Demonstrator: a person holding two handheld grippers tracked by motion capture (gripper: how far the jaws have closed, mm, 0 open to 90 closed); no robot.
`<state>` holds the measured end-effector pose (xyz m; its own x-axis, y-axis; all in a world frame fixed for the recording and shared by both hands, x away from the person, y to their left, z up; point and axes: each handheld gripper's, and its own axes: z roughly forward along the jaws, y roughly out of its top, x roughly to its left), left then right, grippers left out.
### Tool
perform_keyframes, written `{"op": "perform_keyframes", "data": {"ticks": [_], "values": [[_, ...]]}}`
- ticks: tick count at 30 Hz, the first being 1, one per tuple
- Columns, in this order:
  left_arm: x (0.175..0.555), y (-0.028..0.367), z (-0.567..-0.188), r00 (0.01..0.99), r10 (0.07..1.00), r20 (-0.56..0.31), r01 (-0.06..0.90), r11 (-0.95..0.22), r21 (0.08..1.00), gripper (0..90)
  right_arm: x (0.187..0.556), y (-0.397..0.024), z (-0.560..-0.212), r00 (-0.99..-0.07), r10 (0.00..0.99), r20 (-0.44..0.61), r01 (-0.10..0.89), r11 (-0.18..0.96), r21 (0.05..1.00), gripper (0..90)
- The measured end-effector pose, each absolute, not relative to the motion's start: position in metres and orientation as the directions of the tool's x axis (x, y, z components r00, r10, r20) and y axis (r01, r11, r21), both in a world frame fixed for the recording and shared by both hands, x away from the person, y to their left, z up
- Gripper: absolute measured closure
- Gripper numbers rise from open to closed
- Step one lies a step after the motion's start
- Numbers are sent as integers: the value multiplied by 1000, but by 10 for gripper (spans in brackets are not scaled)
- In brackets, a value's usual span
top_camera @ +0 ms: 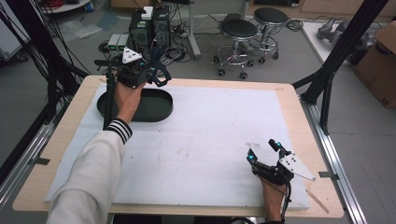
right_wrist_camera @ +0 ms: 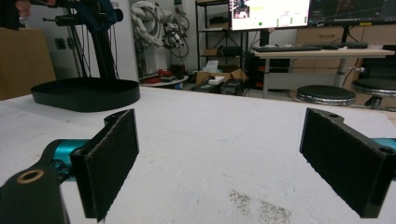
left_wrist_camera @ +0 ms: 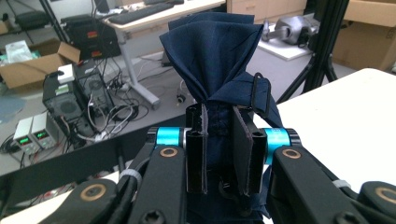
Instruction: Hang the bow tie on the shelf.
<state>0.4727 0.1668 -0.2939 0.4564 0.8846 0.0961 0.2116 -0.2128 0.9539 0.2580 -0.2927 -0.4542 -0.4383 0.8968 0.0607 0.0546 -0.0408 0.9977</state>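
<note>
A bunched navy blue cloth (left_wrist_camera: 215,46) sticks up between the pads of my left gripper (left_wrist_camera: 219,119), which is shut on it. In the high view that left gripper (top_camera: 148,71) holds the cloth (top_camera: 160,77) in the air over the far rim of a black oval tray (top_camera: 159,112) at the table's far left. My right gripper (top_camera: 264,150) rests low on the white mat (top_camera: 201,140) near the front right. In its own view the right gripper (right_wrist_camera: 224,140) stands wide open with nothing between its pads, and the tray (right_wrist_camera: 86,95) lies far off to the left.
A thin black stand (top_camera: 108,100) rises beside the tray by my left forearm. Black frame posts (top_camera: 327,79) flank the table on both sides. Beyond the far edge are stools (top_camera: 238,30) and computer boxes (top_camera: 149,28) on the floor. A faint dirty patch (right_wrist_camera: 259,205) marks the mat.
</note>
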Motion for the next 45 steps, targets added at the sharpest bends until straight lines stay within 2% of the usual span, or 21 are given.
{"op": "perform_keyframes", "data": {"ticks": [25, 31, 35, 45], "values": [[478, 170, -312, 355, 911, 208, 174, -283, 943, 761, 258, -292, -454, -436, 899, 43, 48, -25, 999, 108], [477, 170, -324, 345, 917, 202, 194, -280, 940, 761, 257, -292, -454, -436, 899, 43, 47, -25, 999, 108], [474, 168, -327, 337, 915, 221, 173, -291, 941, 761, 257, -291, -454, -434, 900, 46, 50, -27, 998, 108], [472, 172, -324, 333, 920, 206, 151, -267, 952, 761, 257, -291, -454, -434, 900, 41, 46, -23, 999, 108]]}}
